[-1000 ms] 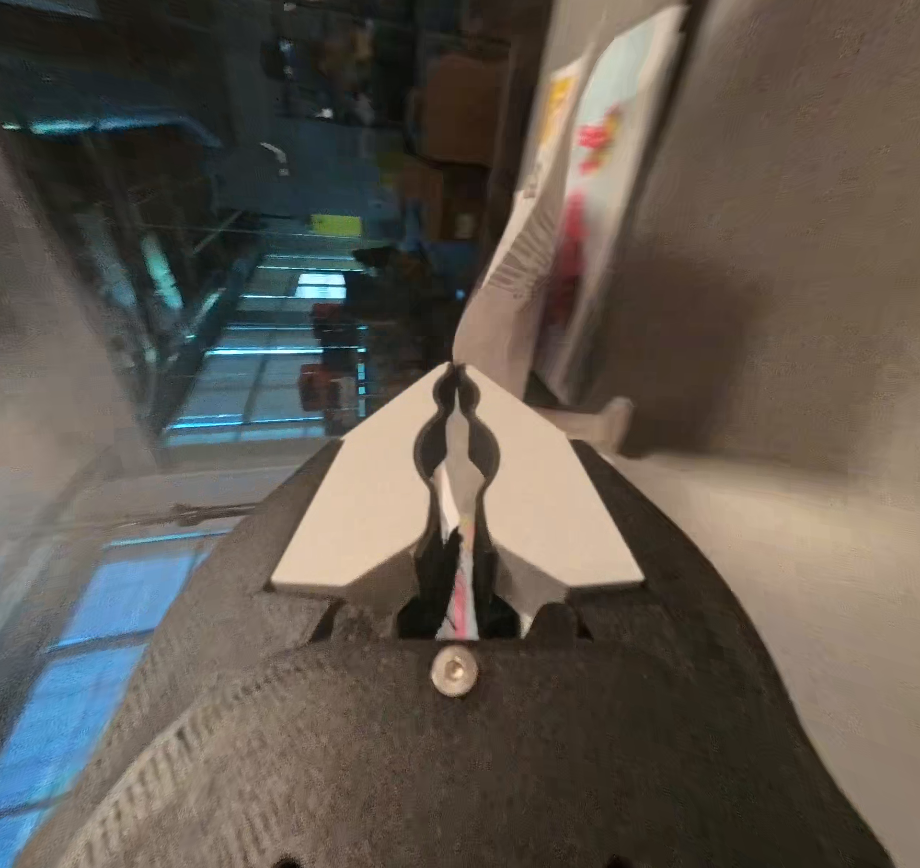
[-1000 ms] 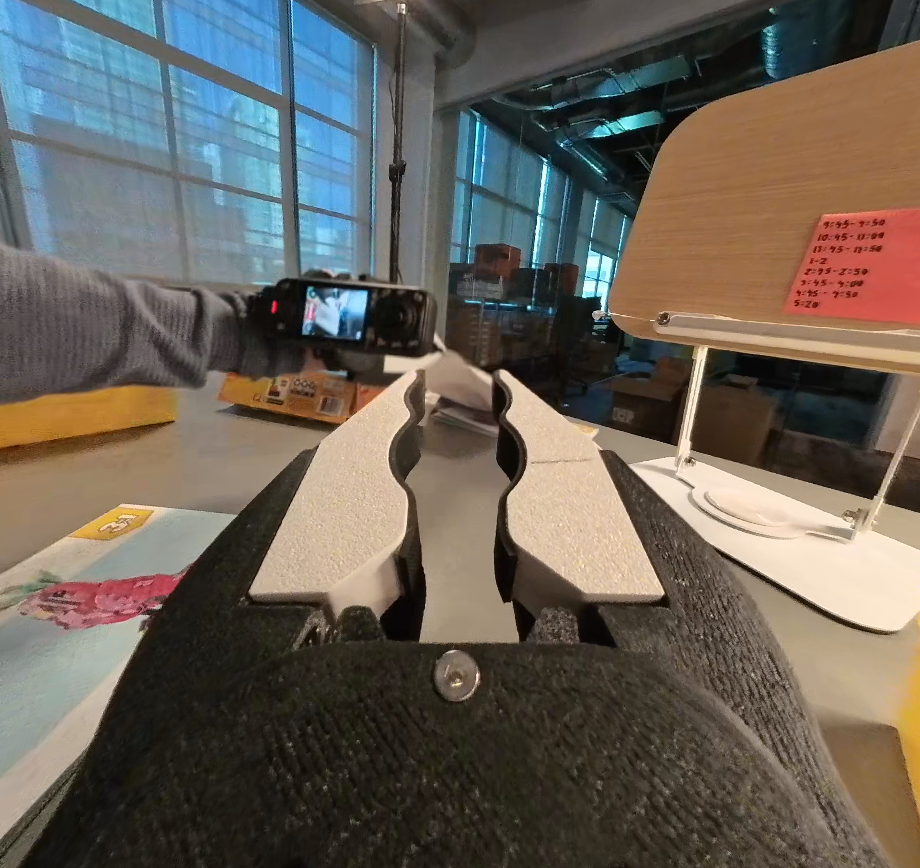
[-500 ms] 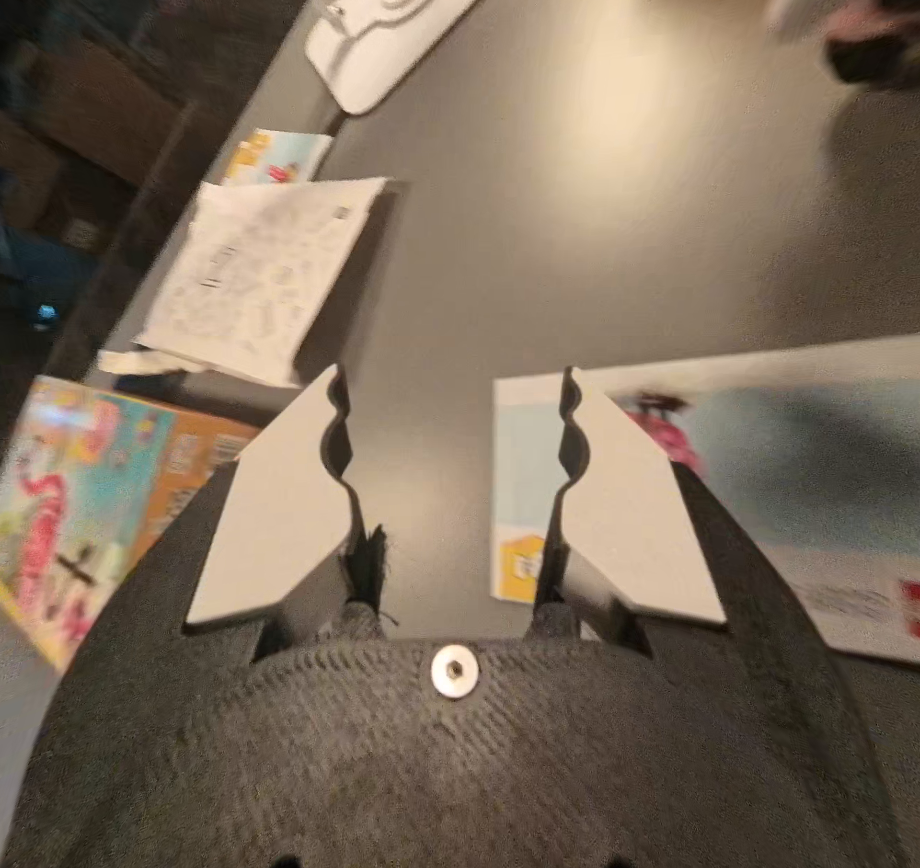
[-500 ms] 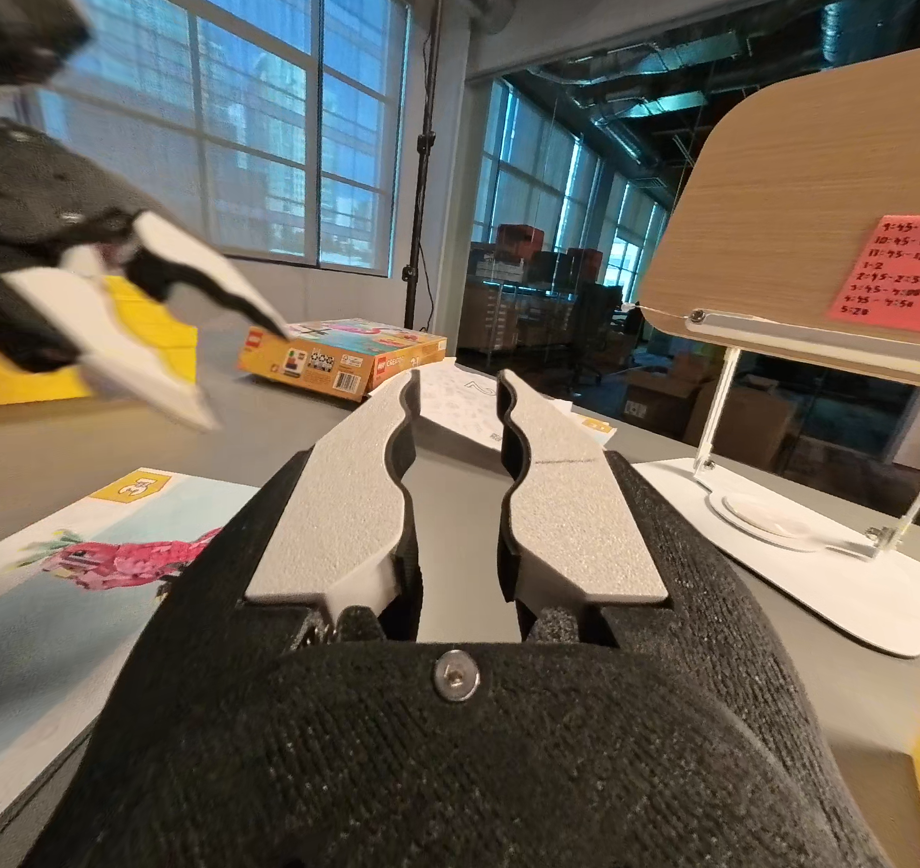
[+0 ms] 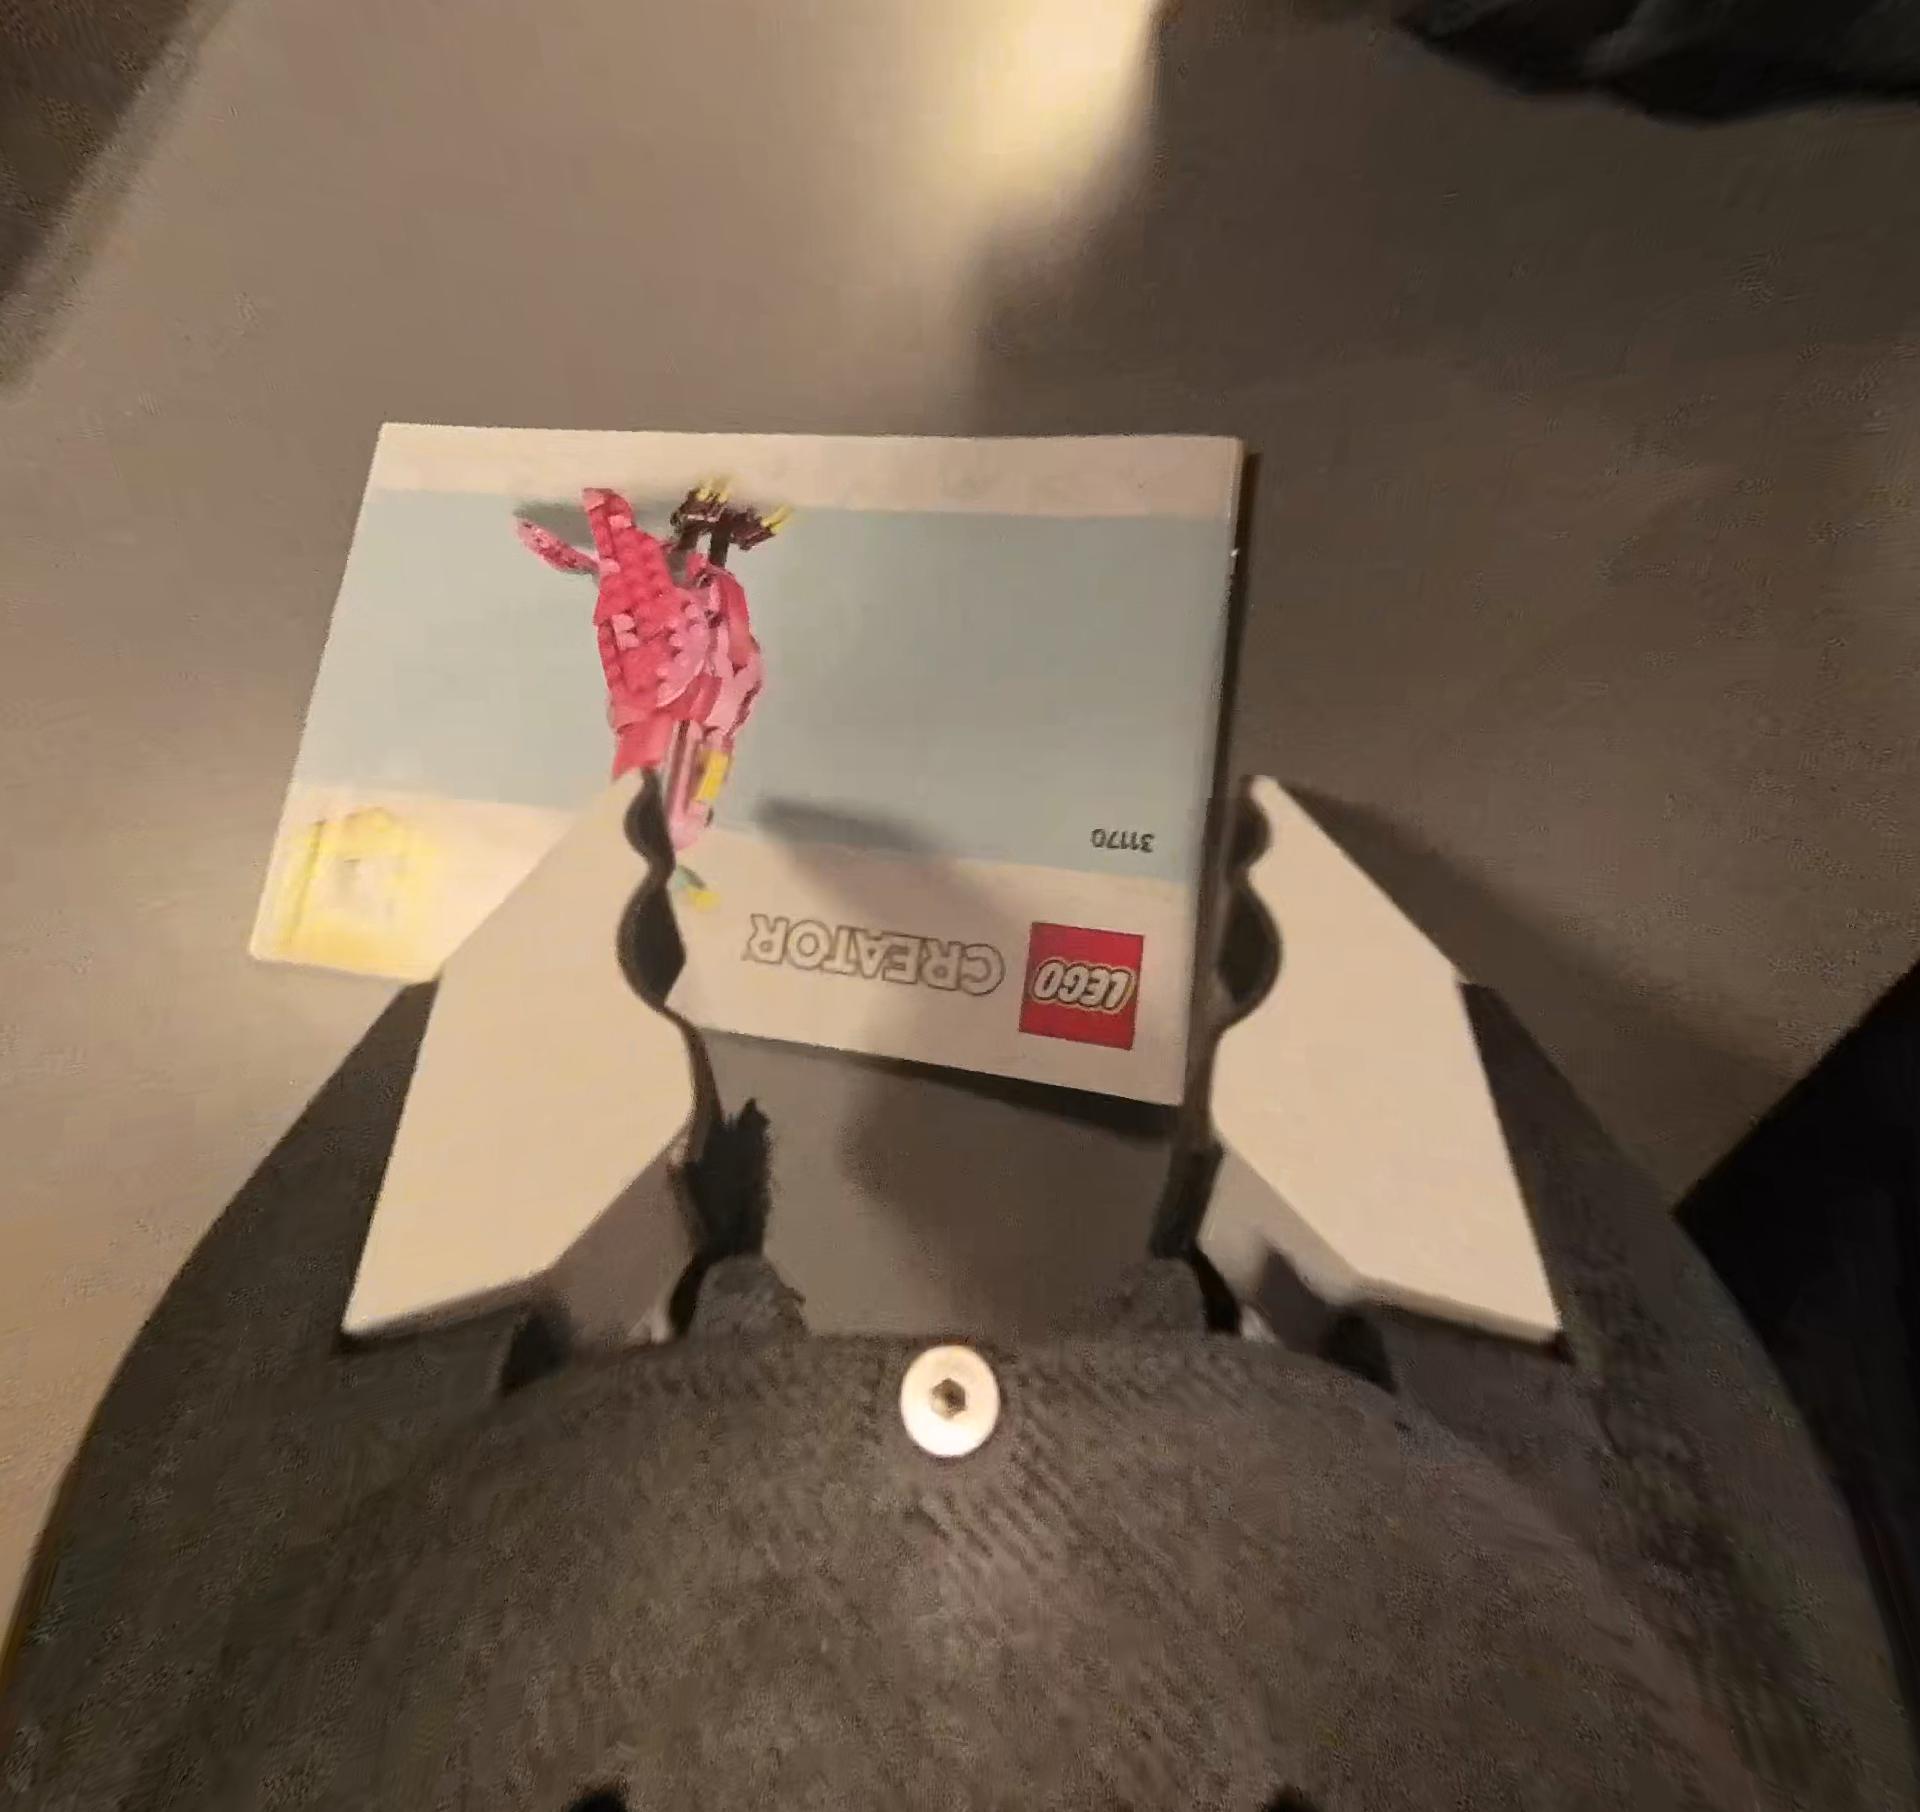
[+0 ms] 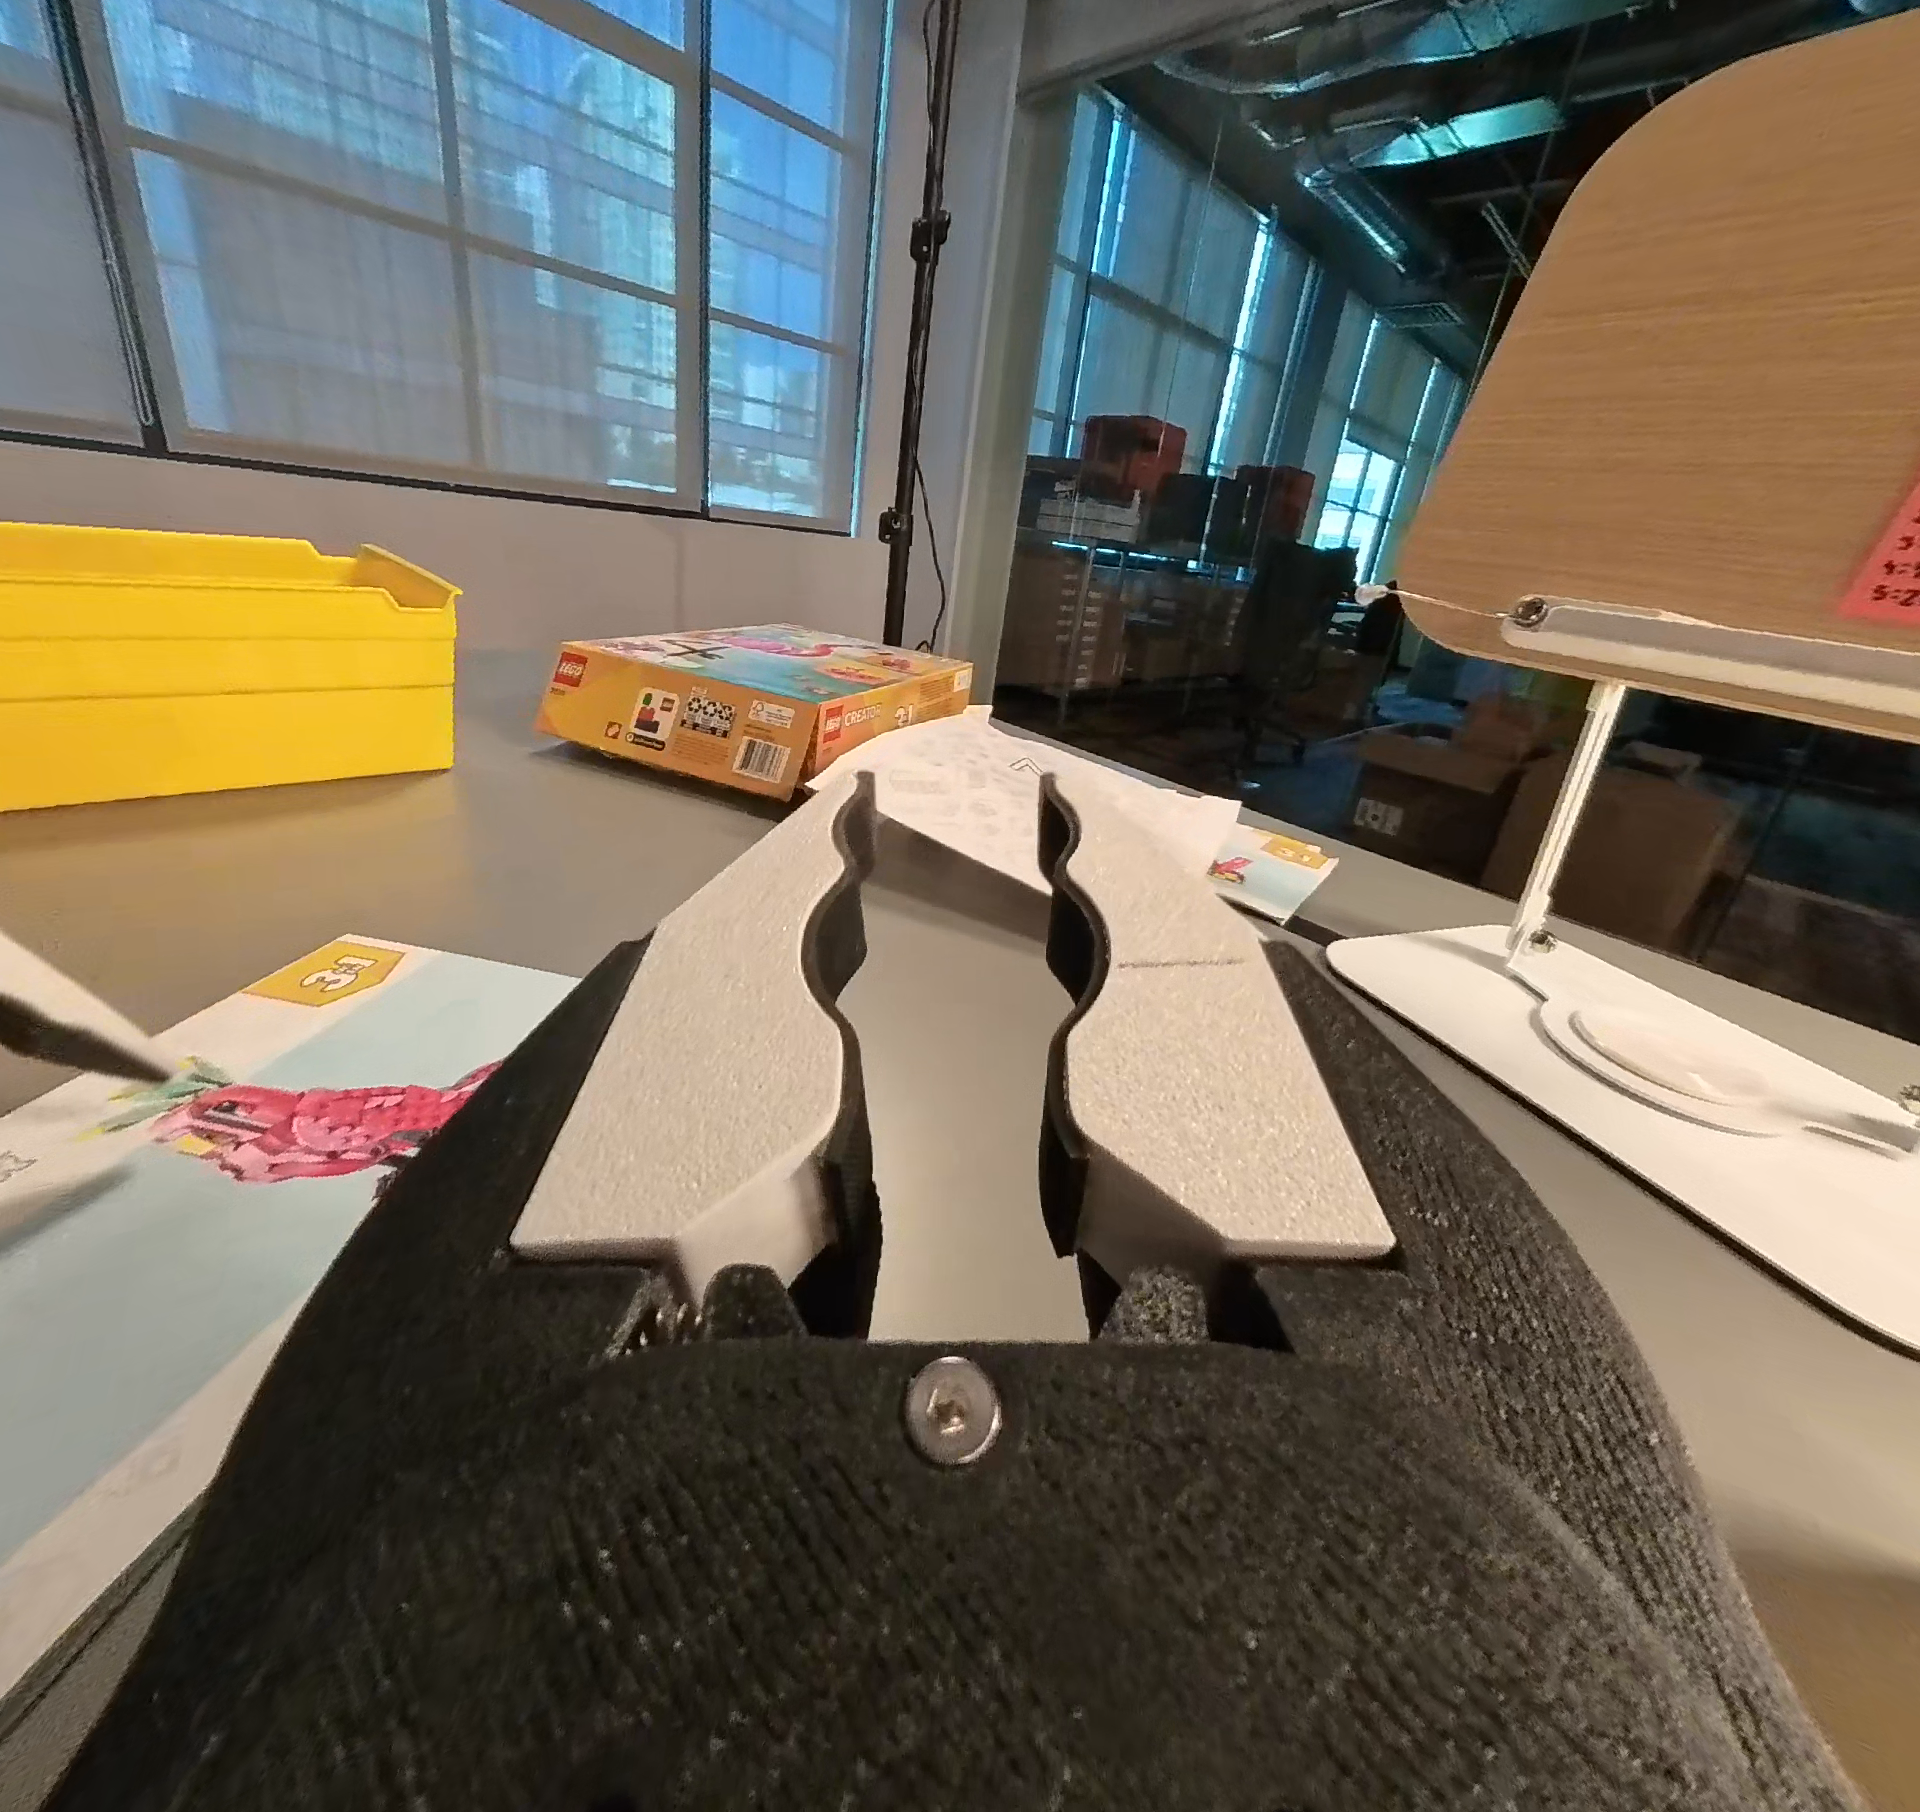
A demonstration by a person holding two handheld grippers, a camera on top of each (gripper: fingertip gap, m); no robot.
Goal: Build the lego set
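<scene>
Left gripper (image 5: 940, 796): textured grey fingers spread wide, bare, over a flat glossy booklet (image 5: 935, 682) on the smooth grey table (image 5: 623, 204).
Right gripper (image 6: 951, 796): wavy-edged fingers partly apart, bare; creased white paper sheet (image 6: 977, 775) at 12 o'clock, cardboard box (image 6: 748, 702) at 11.

The booklet (image 5: 790, 723) is smooth printed paper with a slight sheen, lying on a matt grey table (image 5: 520, 204). The left gripper (image 5: 940, 806) and right gripper (image 6: 951, 796) have grainy matt pale fingers, rough black bodies and a shiny metal screw (image 6: 953, 1411). The far stand's panel (image 6: 1683, 391) looks wood-grained.
</scene>
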